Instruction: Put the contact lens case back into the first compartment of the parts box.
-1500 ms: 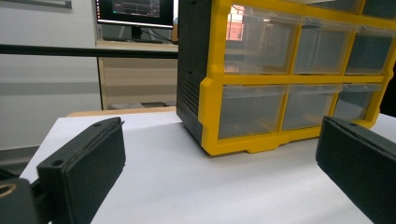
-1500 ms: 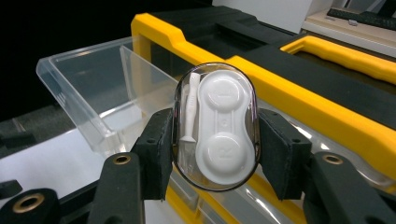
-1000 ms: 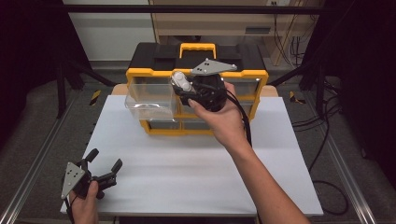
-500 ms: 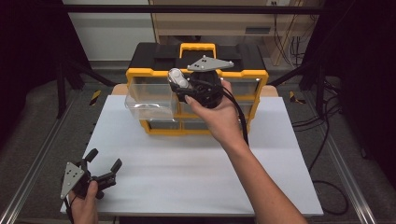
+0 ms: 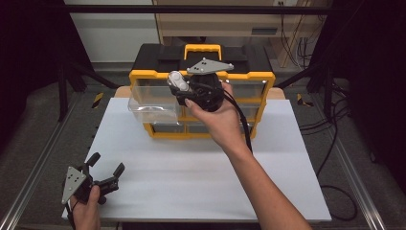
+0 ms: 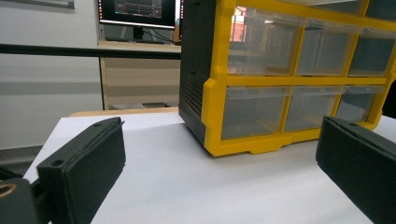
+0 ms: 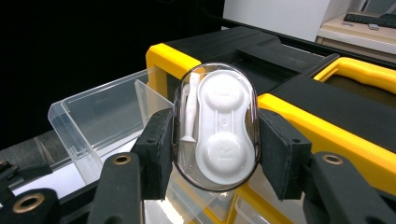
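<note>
High view: right gripper (image 5: 178, 86) sits a touch higher & nearer the top of the yellow-and-black drawer cabinet (image 5: 249, 79) than a sec ago, though barely; left gripper (image 5: 106, 168) hasn't budged, resting low at the near-left corner of the white table (image 5: 191, 167), jaws apart w/ nothing between them; upper-left clear drawer (image 5: 153, 108) is pulled out as before, open and apparently empty.

Right gripper view: jaws clamped on a clear oval contact-lens case kit (image 7: 215, 126); white lens holder marked R plus a small white applicator stick inside; pads (image 7: 156, 149) press both long sides, kit held above the open drawer's (image 7: 93, 121) rim, over the cabinet's top-left corner.

Reading: small drift only, so prob. lining up; the kit looks bound for that drawer, not yet over its middle nor lowered.

Around: left gripper view shows the cabinet's lower drawers (image 6: 252, 112) shut, a monitor (image 6: 137, 11) on a desk behind; cables right of the table.

In the way: cabinet's yellow frame edge & the drawer's thin back wall sit just under the kit; could clip going down; slick shell may slip in the pads.
</note>
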Motion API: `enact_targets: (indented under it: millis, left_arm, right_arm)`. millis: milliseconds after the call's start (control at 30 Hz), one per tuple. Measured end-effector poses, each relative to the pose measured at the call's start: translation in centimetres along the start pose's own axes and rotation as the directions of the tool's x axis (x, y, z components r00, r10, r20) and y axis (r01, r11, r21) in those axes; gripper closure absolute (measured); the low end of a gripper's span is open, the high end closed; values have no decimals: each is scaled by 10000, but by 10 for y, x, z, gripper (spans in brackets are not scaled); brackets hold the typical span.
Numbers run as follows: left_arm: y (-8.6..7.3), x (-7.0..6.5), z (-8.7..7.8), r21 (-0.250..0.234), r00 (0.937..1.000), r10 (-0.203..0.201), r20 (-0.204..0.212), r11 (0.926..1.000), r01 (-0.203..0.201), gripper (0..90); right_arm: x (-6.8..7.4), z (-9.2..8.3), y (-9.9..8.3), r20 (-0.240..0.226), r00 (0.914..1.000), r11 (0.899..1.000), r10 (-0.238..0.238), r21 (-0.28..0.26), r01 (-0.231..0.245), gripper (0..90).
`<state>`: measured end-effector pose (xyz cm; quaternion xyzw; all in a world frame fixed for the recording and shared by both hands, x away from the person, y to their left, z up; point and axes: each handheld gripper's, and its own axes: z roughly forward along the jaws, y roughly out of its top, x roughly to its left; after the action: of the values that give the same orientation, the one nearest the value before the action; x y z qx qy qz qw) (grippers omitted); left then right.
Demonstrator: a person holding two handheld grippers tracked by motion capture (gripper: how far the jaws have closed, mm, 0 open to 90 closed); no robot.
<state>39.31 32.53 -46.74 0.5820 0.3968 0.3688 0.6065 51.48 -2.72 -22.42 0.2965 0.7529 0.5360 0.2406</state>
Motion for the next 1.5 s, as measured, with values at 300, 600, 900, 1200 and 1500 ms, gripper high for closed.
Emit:
enact_targets:
  millis: [300,600,900,1200,1500]
  left_arm:
    - [0,0,0,-6,10000,-7,-6,10000,7,10]
    - [0,1,0,-13,10000,-16,-9,10000,16,11]
    - [0,1,0,-13,10000,-12,-12,10000,12,10]
    - [0,1,0,-5,10000,-8,-10,10000,8,10]
    - [0,0,0,-4,10000,-4,-5,10000,4,10]
  right_arm:
    - [2,5,0,-74,10000,10000,55,0,-55,490]
    - [5,8,0,-122,9999,10000,11,-10,-11,490]
    - [6,8,1,-177,9998,10000,-13,-18,13,491]
    - [6,7,2,-205,9998,10000,-40,-50,39,490]
    - [11,4,8,-269,9995,9997,-172,-167,168,490]
